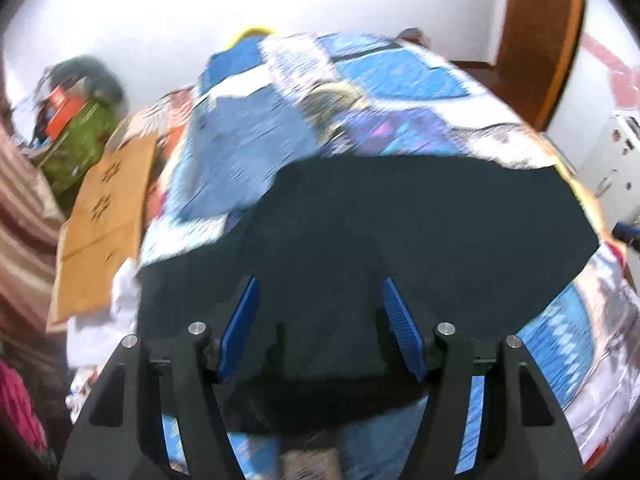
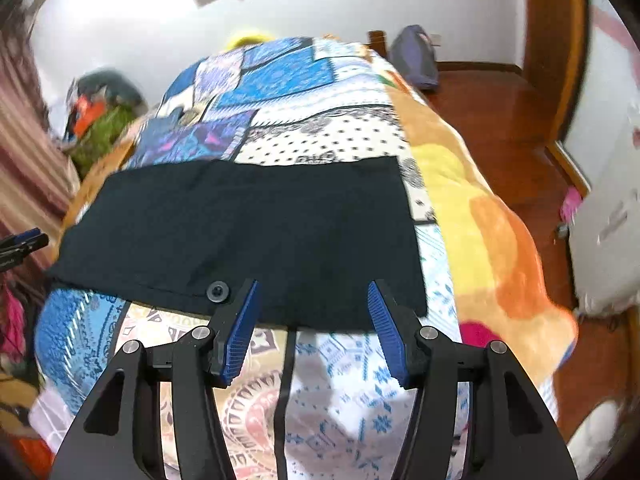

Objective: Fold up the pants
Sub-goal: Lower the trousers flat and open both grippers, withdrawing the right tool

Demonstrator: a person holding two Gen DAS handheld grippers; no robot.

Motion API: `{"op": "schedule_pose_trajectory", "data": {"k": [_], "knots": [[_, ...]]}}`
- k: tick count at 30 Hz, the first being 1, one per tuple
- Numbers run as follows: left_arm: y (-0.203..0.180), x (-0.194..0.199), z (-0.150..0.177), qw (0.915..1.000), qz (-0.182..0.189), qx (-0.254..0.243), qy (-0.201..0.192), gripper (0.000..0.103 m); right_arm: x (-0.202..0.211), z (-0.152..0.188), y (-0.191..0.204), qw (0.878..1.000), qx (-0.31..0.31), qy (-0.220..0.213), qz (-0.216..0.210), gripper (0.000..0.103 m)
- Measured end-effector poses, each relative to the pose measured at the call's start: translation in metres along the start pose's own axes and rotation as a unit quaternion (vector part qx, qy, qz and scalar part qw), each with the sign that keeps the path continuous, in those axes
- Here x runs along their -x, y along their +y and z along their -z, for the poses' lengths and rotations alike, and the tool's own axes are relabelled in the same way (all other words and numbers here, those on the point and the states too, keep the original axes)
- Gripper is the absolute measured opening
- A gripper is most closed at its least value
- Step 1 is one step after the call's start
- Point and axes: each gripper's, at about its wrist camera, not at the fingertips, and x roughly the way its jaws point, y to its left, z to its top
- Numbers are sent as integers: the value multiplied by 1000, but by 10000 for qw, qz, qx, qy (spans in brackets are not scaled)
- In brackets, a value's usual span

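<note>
the dark pants [image 2: 240, 232] lie flat on the patchwork quilt [image 2: 320, 128], long axis running left to right across the frame, near edge just past the right gripper [image 2: 312, 300]; the left gripper [image 1: 318, 300] hovers over them; both spread, grasping nothing

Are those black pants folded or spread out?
Folded: the pants lie as one compact rectangle on the quilt, no separate legs showing.

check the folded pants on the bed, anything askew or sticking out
A thin black cord trails from the near edge of the pants onto the bedspread. Otherwise the fold lies flat, button at the edge.
</note>
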Motion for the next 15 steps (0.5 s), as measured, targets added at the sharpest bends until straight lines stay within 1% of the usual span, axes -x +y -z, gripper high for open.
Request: {"op": "schedule_pose_trajectory", "data": {"k": [3, 7, 8, 12, 14, 15], "knots": [[-33, -11, -21, 9994, 291, -205, 2, 64, -2, 11, -9, 9994, -329, -50, -18, 54], [-78, -34, -37, 9935, 993, -435, 358, 64, -11, 25, -23, 9961, -849, 41, -229, 54], [-88, -39, -38, 9915, 1099, -526, 450, 64, -13, 30, -27, 9946, -997, 51, -291, 54], [-126, -59, -36, 9844, 1286, -936, 747, 56, -24, 44, -41, 9880, -1472, 161, -451, 54], [-140, -66, -33, 9817, 1325, -1065, 853, 55, -30, 48, -47, 9838, -1706, 117, -544, 54], [-144, -69, -33, 9818, 1291, -1109, 838, 55, -31, 48, -49, 9822, -1787, 64, -571, 54]]}}
